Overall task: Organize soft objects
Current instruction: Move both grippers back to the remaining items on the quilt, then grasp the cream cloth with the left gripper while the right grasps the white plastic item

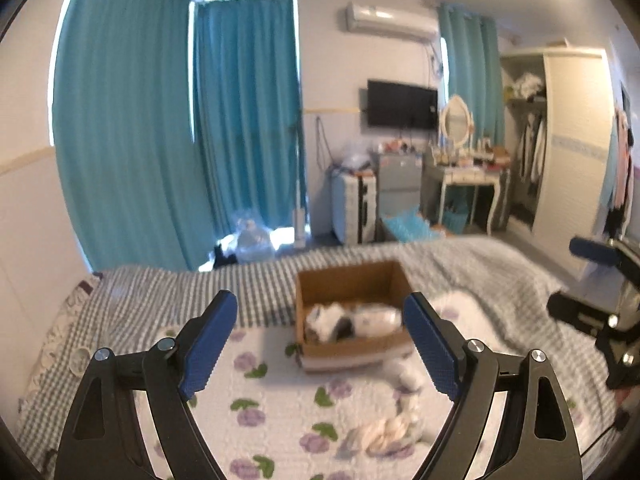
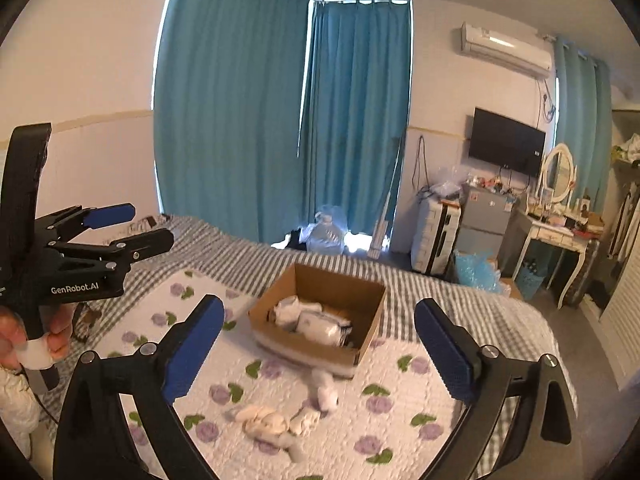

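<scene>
Two black tools with blue pads hover above a bed (image 2: 460, 300) in a bedroom hung with teal curtains (image 2: 240, 120). The left tool (image 1: 320, 340) stands wide apart with nothing between its pads; the right tool (image 2: 320, 352) is likewise spread wide and holds nothing. A white quilt (image 2: 400, 420) printed with purple flowers and green leaves lies over a grey-and-white striped blanket. On the quilt sits an open cardboard box (image 2: 360, 340) containing rolled white soft items (image 2: 316, 320), some with dark patches. Just in front of the box, loose white and cream soft pieces (image 2: 276, 420) lie on the quilt, one touching the box's near wall. Beyond the bed are a wall-mounted television (image 2: 506, 146), an air conditioner (image 2: 504, 48), a white suitcase (image 2: 436, 236) and a white dressing bench (image 2: 560, 236) with an oval mirror (image 2: 560, 172).
</scene>
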